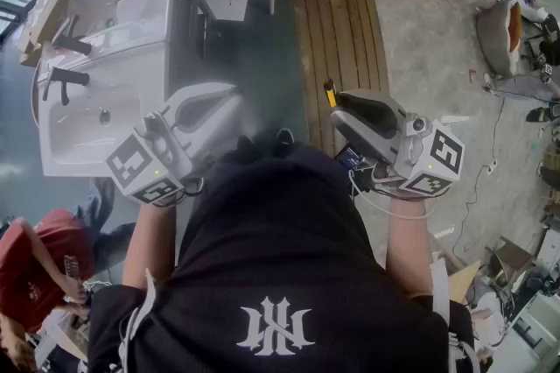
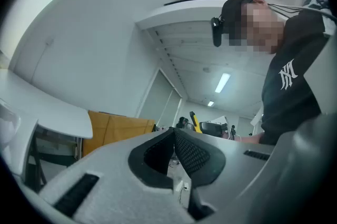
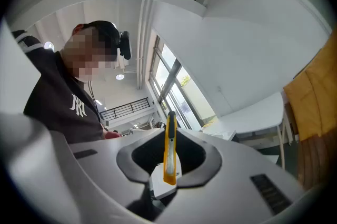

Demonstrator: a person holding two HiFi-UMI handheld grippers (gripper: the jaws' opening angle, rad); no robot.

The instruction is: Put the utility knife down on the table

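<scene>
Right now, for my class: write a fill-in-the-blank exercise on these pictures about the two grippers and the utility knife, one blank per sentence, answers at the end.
1. The utility knife has a ____ body.
2. Of the left gripper and the right gripper, the knife is clamped in the ____ one.
3. The other gripper's jaws are together and hold ____.
4. The person's top is ____ in colour.

Missing words: yellow; right; nothing; black.

Head view: the utility knife (image 1: 330,92) is mostly hidden inside the right hand-held gripper (image 1: 340,115); only its yellow tip protrudes at 11 o'clock.
</scene>
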